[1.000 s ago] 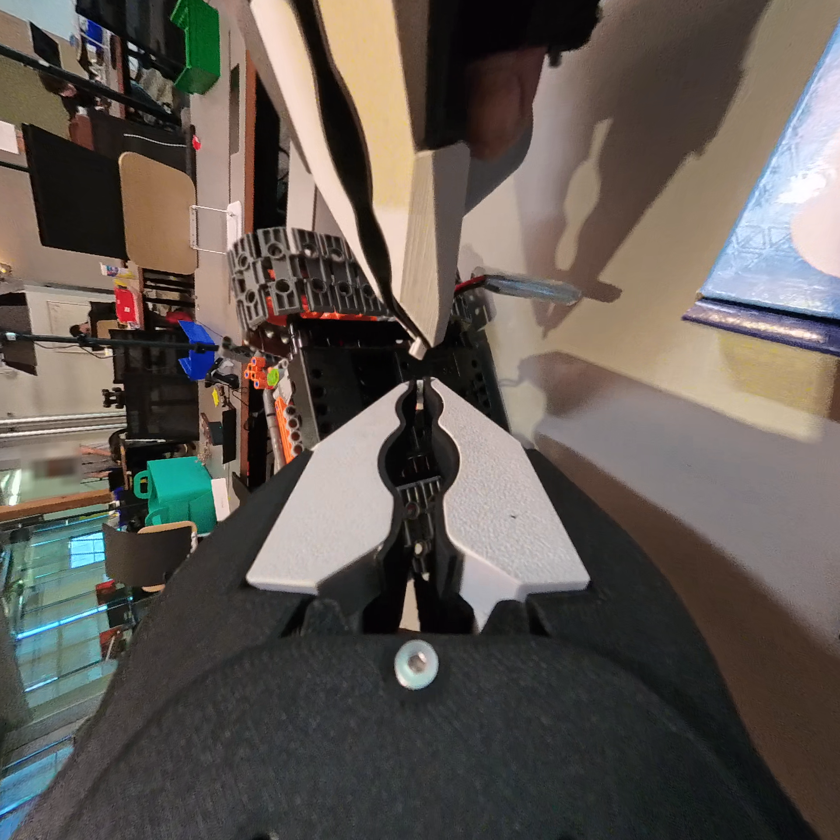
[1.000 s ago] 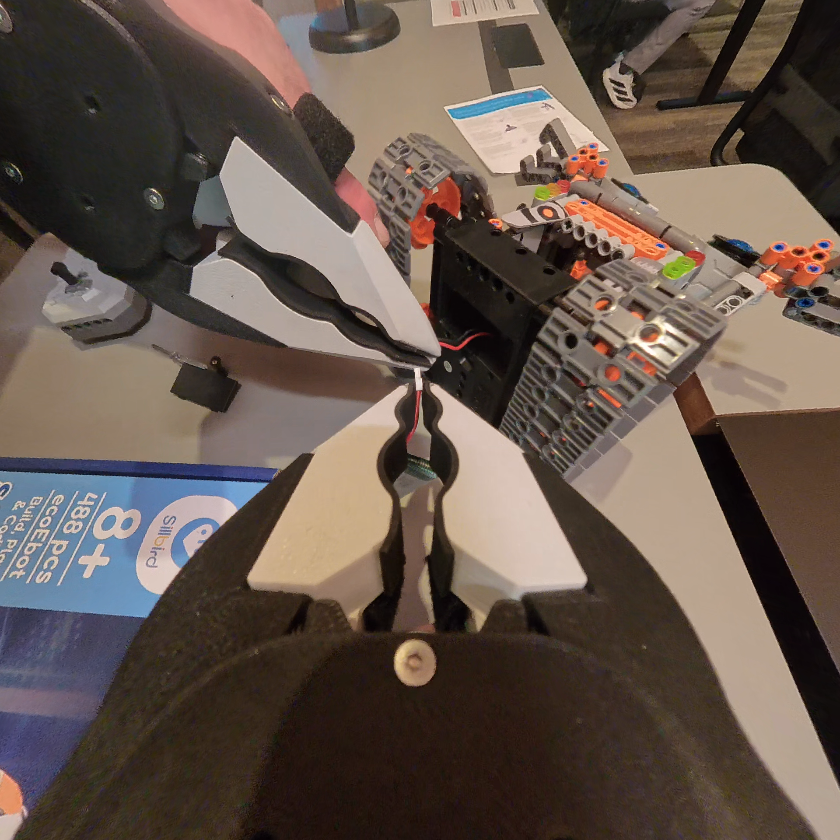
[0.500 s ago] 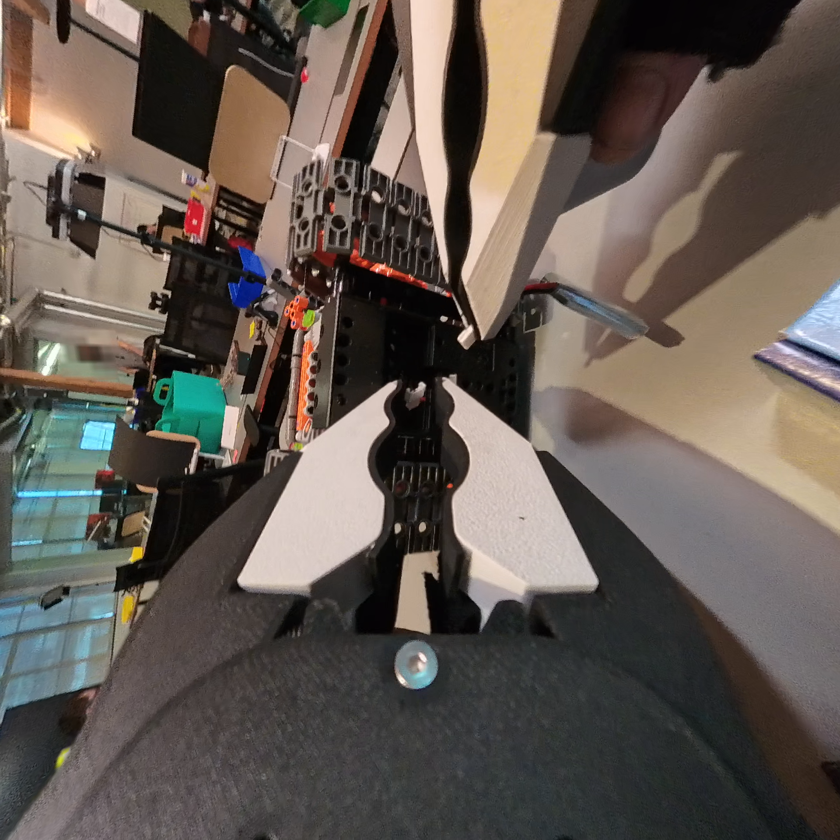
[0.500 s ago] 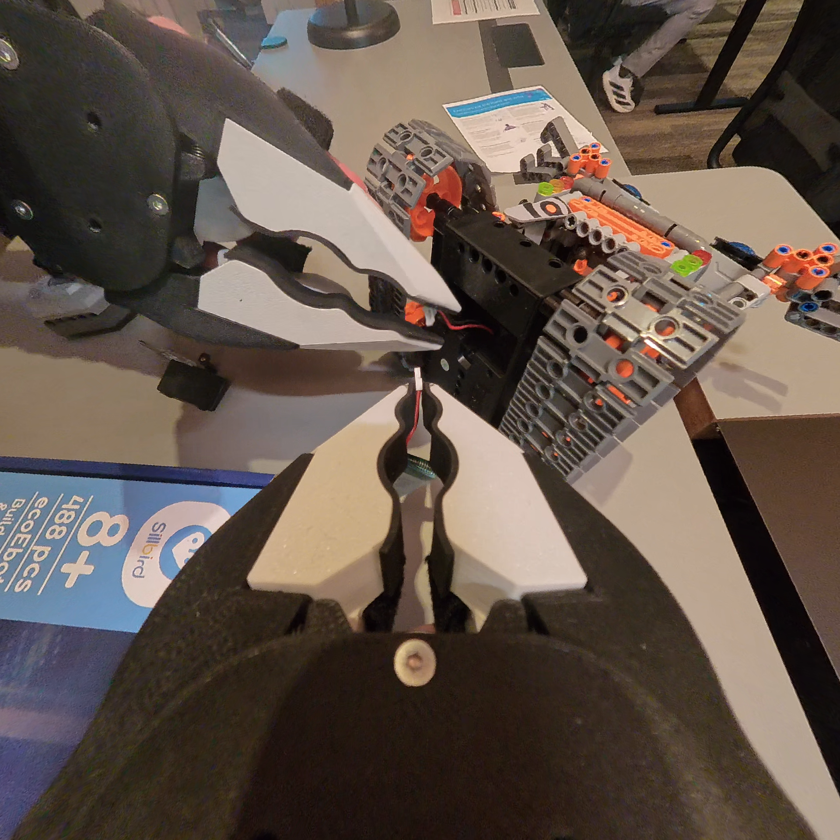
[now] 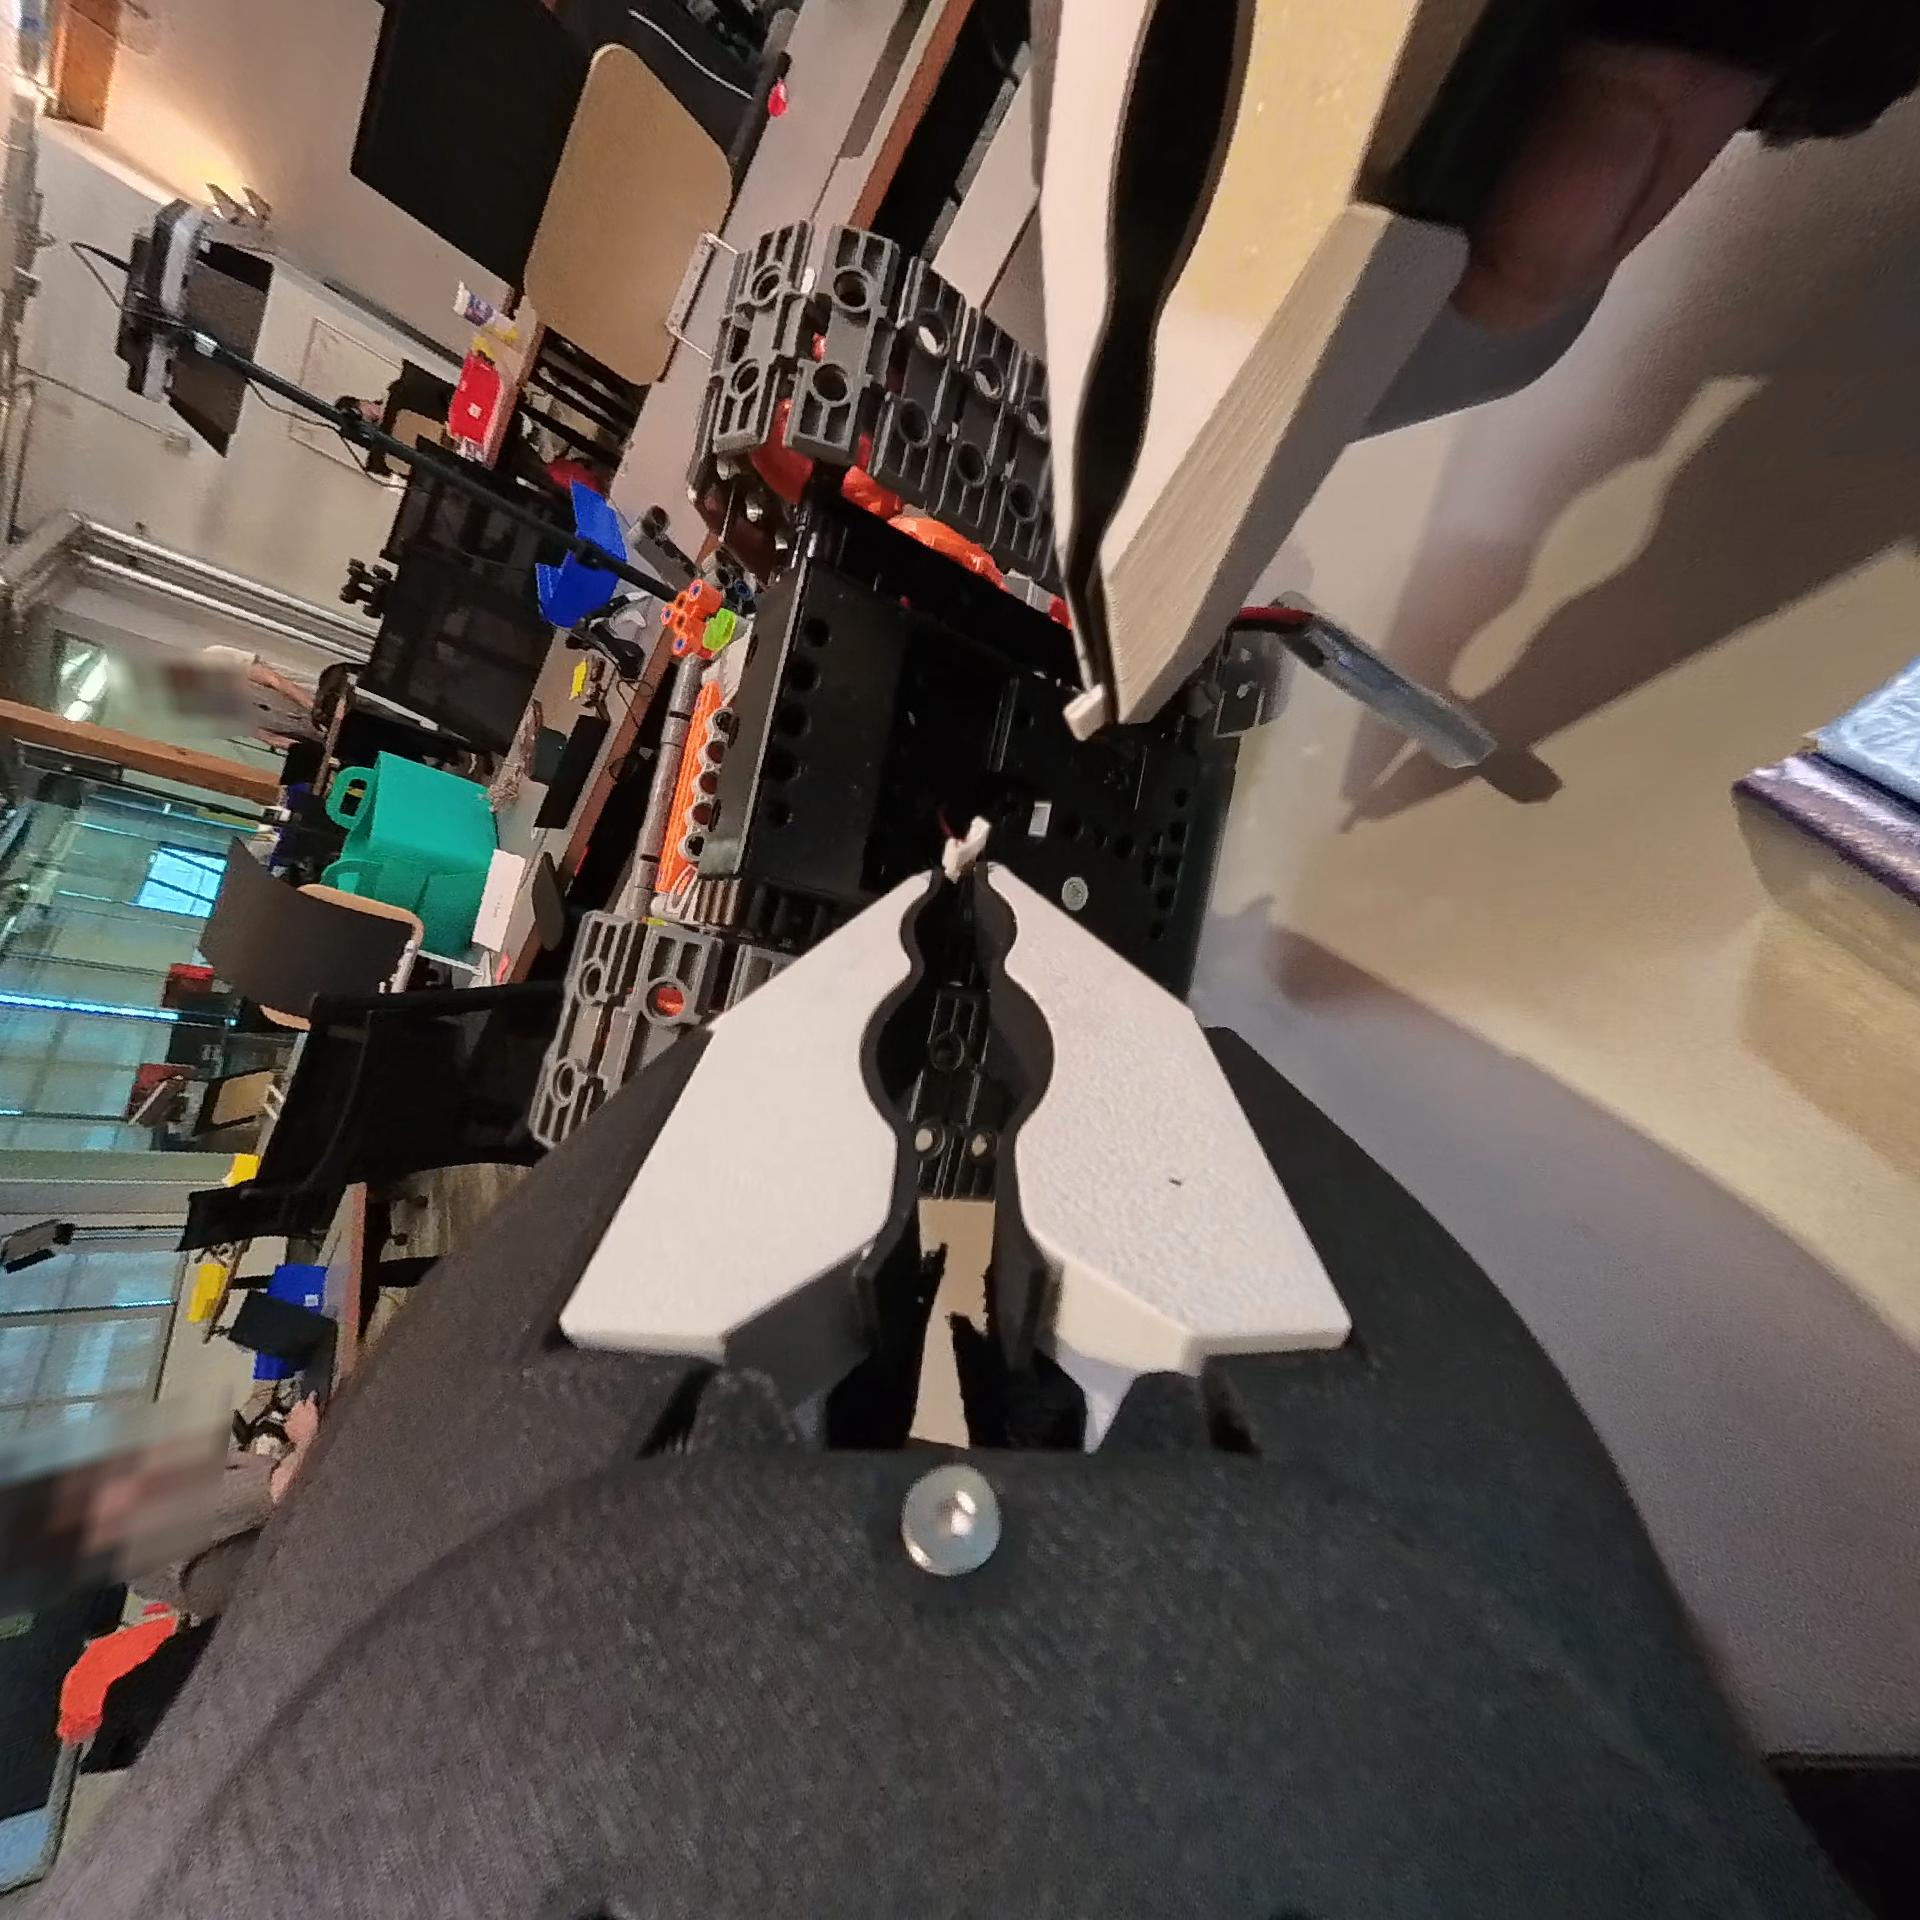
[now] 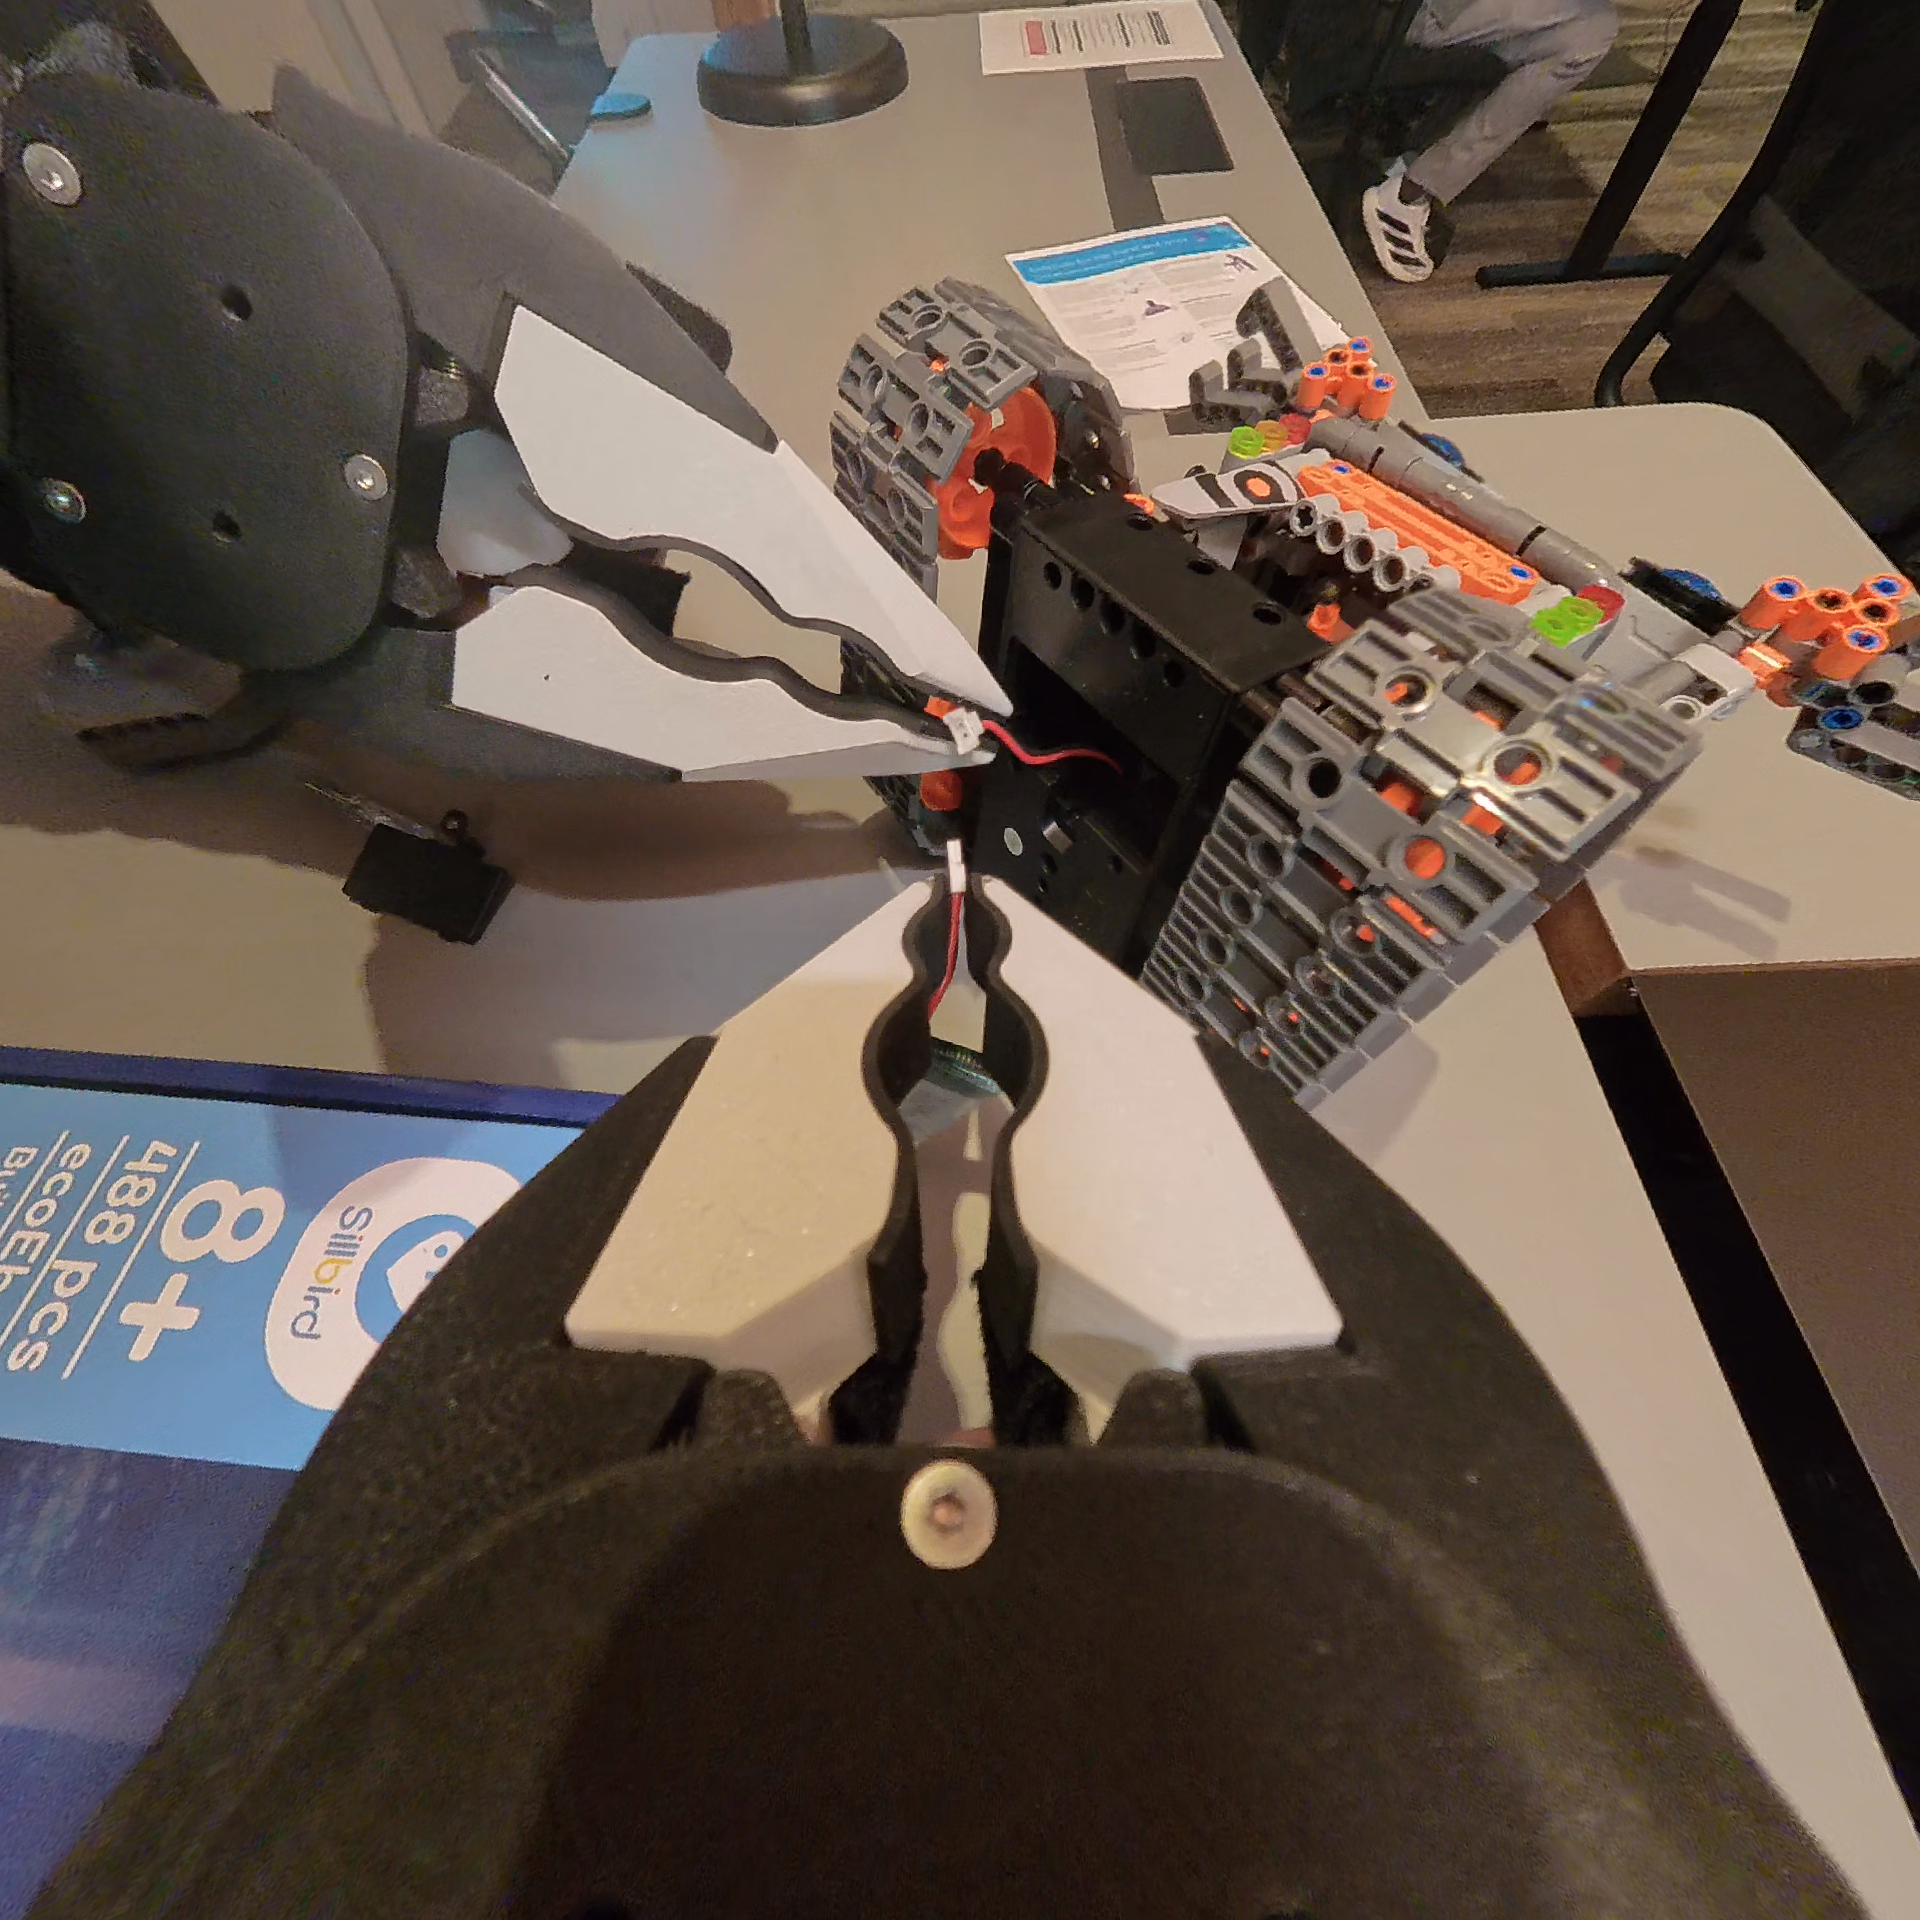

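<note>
Both grippers' jaws pinch small white plugs (image 6: 957, 865) beside the blocky tracked model (image 6: 1351, 727).

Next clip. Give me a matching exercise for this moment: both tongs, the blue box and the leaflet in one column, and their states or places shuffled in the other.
1. left tongs
2. right tongs
3. blue box
4. leaflet

A. shut on the white plug whose wire runs into the tracked vehicle
B. shut on the other white plug, wire trailing back inside the tongs
C. flat on the table beyond the vehicle
D. lower left of the right wrist view

Pairs: 1-A, 2-B, 3-D, 4-C
</note>
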Available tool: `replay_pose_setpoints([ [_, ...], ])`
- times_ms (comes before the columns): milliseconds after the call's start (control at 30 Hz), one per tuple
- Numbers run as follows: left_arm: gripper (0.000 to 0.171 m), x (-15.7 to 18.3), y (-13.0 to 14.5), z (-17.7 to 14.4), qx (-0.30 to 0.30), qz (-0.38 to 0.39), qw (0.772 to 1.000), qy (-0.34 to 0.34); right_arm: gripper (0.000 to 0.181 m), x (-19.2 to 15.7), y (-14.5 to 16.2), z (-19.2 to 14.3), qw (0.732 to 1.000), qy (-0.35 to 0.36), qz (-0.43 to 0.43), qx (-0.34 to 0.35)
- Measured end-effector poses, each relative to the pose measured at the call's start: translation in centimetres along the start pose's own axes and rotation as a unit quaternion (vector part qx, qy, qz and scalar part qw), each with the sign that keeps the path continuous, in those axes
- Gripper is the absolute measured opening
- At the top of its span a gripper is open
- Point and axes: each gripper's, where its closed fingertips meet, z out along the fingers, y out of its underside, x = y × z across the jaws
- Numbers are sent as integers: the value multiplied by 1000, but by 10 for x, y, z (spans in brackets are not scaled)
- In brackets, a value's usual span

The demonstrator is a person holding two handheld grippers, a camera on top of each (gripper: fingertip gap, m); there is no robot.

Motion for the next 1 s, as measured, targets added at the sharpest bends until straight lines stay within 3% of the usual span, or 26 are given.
replay_pose_setpoints([
  [300,1,-2,-10,3,26,51,998,-28,0,9,-3,-6,996,60,-70,-7],
  [600,0,0,-15,5,49,88,994,-42,0,11,-5,-4,959,154,-230,-66],
  [1000,0,1,-24,8,75,107,990,-43,0,26,-9,-5,941,196,-259,-95],
])
